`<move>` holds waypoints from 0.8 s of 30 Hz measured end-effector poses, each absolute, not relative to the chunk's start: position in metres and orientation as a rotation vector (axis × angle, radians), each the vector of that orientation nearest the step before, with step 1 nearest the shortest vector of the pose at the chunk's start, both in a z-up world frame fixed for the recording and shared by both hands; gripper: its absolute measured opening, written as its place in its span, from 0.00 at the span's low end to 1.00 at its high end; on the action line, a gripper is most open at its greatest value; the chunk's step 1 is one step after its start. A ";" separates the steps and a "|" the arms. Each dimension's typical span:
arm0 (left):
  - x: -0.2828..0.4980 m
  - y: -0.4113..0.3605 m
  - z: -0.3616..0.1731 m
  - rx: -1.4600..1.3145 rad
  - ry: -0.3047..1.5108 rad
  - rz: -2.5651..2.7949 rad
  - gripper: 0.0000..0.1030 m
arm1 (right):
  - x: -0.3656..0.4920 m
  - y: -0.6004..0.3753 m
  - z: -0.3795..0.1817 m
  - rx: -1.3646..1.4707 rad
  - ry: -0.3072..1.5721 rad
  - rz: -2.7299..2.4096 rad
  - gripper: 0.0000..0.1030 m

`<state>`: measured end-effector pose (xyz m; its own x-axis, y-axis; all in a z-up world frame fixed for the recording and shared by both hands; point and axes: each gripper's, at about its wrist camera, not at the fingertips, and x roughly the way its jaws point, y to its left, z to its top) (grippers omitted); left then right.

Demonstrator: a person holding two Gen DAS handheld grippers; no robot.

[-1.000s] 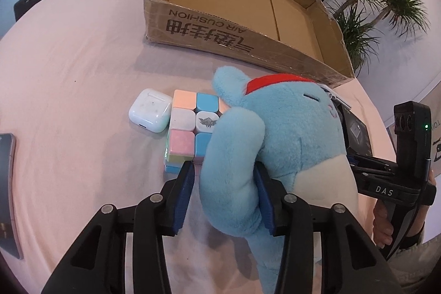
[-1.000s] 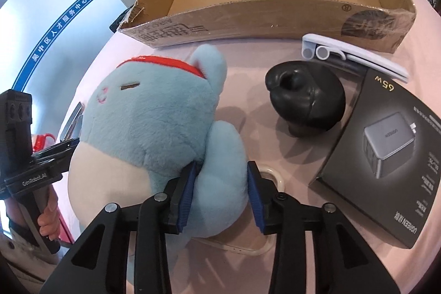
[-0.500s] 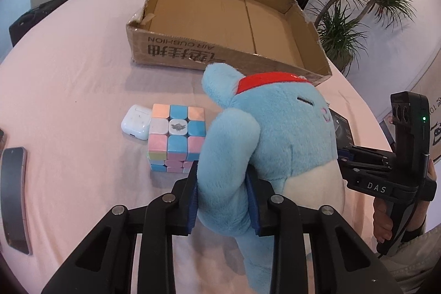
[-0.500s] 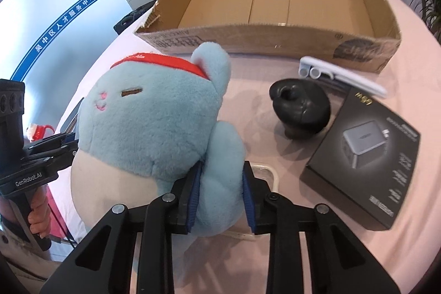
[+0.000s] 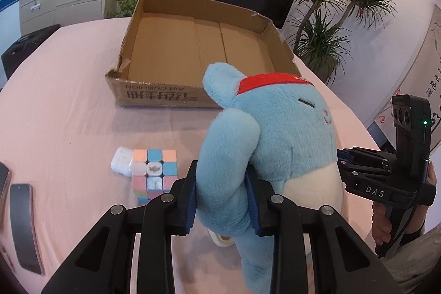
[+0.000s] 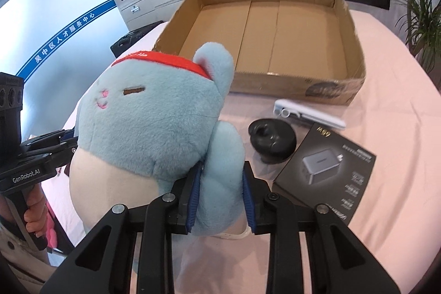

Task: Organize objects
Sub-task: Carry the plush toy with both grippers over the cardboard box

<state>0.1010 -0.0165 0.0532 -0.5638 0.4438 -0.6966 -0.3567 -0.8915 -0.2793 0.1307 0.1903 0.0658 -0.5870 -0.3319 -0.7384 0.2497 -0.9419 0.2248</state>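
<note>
A blue plush toy (image 5: 289, 134) with a red headband and cream belly hangs above the pink table, held from both sides. My left gripper (image 5: 223, 197) is shut on one of its arms. My right gripper (image 6: 220, 197) is shut on the other arm of the plush toy (image 6: 148, 123). An open, empty cardboard box (image 5: 154, 95) lies on the table beyond the toy; in the right wrist view the box (image 6: 275, 84) sits just past the toy's ear. Each gripper shows at the edge of the other's view, held by a hand.
Left of the toy lie a pastel puzzle cube (image 5: 153, 175), a white earbud case (image 5: 121, 164) and a phone (image 5: 24, 225). On the right lie a black round object (image 6: 271, 141), a black charger carton (image 6: 325, 172) and a white bar (image 6: 308, 113). A tape roll (image 5: 222, 239) sits under the toy.
Both grippers have squeezed tighter on the toy's arms and risen. The plush toy has lifted off the table, and the box now shows more of its inside.
</note>
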 end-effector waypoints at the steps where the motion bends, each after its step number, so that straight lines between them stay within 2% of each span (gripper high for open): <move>1: 0.100 -0.016 0.055 -1.118 -0.147 2.430 0.26 | 0.132 0.192 0.067 1.204 -0.133 -2.544 0.25; 24: 0.061 -0.011 0.086 -1.037 -0.100 2.473 0.26 | 0.107 0.188 0.098 1.117 -0.052 -2.623 0.25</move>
